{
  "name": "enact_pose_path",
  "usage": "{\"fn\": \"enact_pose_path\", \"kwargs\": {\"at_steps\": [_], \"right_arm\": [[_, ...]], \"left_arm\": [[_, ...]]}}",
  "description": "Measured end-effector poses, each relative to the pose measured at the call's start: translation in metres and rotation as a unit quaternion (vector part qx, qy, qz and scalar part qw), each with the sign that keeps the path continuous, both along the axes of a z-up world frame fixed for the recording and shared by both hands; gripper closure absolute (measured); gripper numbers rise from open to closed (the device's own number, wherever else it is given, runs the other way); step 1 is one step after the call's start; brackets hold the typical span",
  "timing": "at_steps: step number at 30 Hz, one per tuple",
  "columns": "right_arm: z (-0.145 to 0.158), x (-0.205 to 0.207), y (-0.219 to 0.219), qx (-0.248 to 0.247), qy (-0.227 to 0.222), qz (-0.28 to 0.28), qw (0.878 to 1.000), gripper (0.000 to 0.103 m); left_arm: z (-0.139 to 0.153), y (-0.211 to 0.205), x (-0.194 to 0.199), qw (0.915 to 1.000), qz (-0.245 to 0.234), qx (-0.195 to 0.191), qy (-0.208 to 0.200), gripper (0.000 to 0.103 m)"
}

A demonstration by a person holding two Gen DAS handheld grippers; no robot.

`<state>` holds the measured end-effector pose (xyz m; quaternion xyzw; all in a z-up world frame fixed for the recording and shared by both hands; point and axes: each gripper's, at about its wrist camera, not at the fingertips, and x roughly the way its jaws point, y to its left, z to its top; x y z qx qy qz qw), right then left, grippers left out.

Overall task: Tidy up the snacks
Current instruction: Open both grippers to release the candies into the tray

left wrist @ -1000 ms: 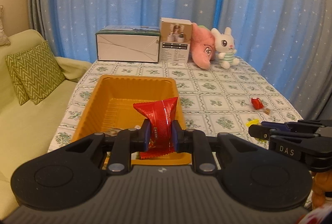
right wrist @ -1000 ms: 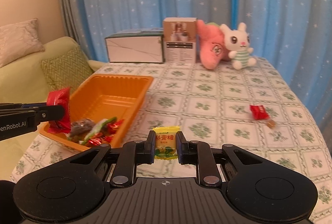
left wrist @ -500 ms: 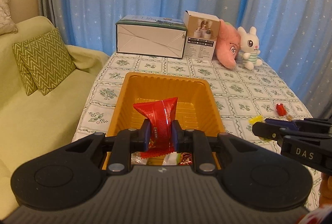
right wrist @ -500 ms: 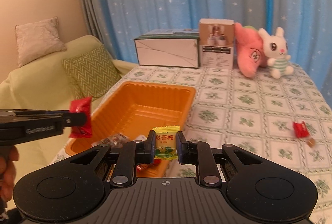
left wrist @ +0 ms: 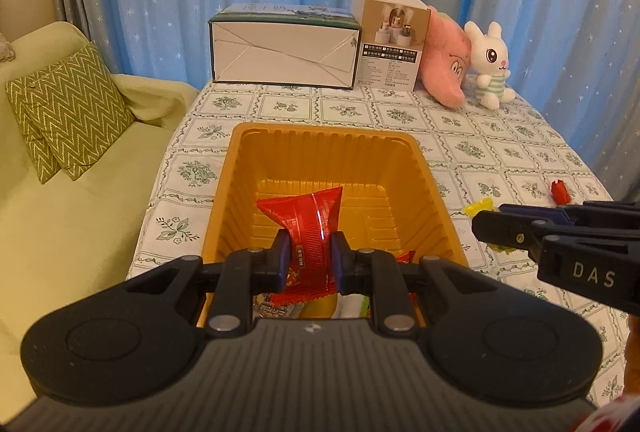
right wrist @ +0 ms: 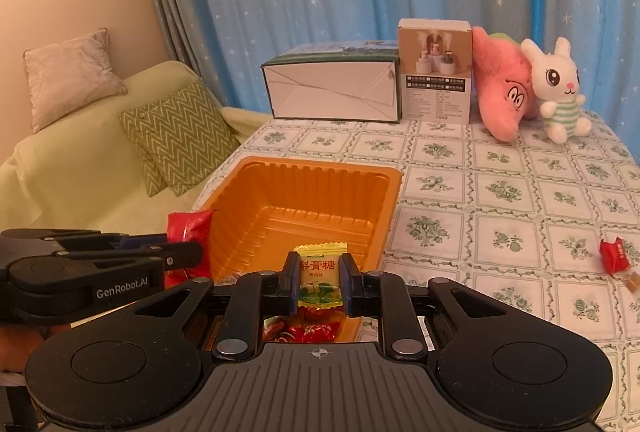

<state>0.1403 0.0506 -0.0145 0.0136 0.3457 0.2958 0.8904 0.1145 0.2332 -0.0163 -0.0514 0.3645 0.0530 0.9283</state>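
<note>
An orange tray [left wrist: 240,167] [right wrist: 384,207] sits on the tablecloth with several wrapped snacks at its near end. My left gripper [left wrist: 308,260] is shut on a red snack packet [left wrist: 308,228] and holds it above the tray's near end; it shows at the left of the right wrist view [right wrist: 188,252]. My right gripper [right wrist: 319,282] is shut on a yellow candy packet [right wrist: 320,276], held over the tray's near edge; it shows at the right of the left wrist view [left wrist: 486,226]. A red wrapped candy [right wrist: 614,256] [left wrist: 560,190] lies on the table to the right.
At the table's far end stand a white carton [left wrist: 284,47], a small product box [left wrist: 390,39], a pink plush [left wrist: 444,67] and a white rabbit plush [left wrist: 490,65]. A green sofa with cushions [left wrist: 68,115] is on the left. A small brown candy [right wrist: 633,282] lies by the red one.
Both grippers have moved left and forward with their packets, from beside the tray to above its near end. Both stay shut.
</note>
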Motion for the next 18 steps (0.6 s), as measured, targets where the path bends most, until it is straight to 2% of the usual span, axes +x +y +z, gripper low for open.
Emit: {"fn": "enact_pose_path", "kwargs": {"at_steps": [7,10,18], "right_arm": [[-0.008,0.007,0.003,-0.002,0.01,-0.002,1.0,0.083],[-0.01,0.008,0.002,-0.002,0.012,-0.004,1.0,0.083],[-0.012,0.008,0.002,-0.001,0.015,-0.004,1.0,0.083]], "left_arm": [[-0.009,0.004,0.011,0.9999,0.004,0.004,0.014,0.084],[-0.011,0.006,0.012,0.9998,0.007,0.006,0.02,0.077],[-0.01,0.008,0.004,0.9996,0.013,0.015,0.02,0.077]]}}
